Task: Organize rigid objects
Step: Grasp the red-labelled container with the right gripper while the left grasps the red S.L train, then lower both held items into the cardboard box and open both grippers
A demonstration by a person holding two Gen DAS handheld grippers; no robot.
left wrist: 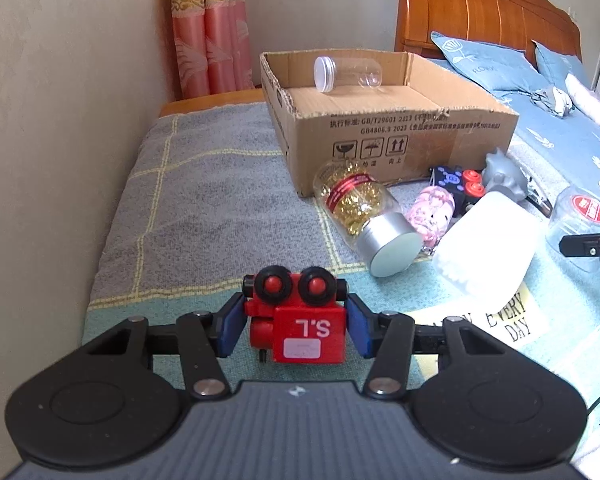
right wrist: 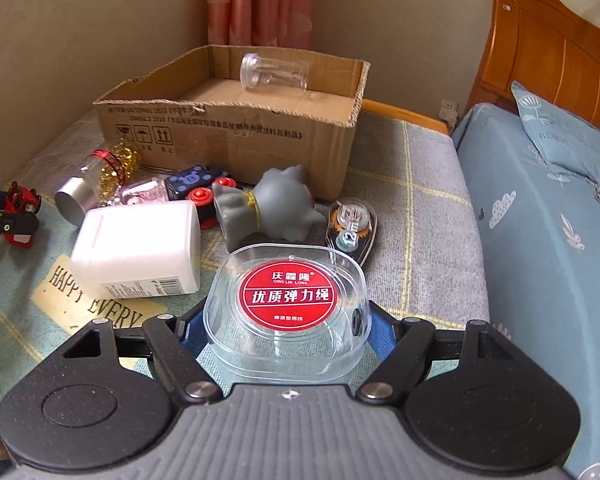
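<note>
Currently we have the left gripper (left wrist: 296, 322) clamped on the red toy car (left wrist: 298, 314) and the right gripper (right wrist: 286, 332) clamped on the clear plastic case (right wrist: 288, 304), so we judge the next move is carrying both over the rim into the cardboard box (left wrist: 400, 136)

A grey checked blanket (right wrist: 416, 184) carries a cardboard box (right wrist: 236, 144), white bottle (right wrist: 140, 252) and grey figurine (right wrist: 272, 208).

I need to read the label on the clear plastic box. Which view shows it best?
The right wrist view: the clear plastic box sits close between the right tool fingers, red label facing the camera. The left wrist view catches it only partly, at the right edge.
</note>
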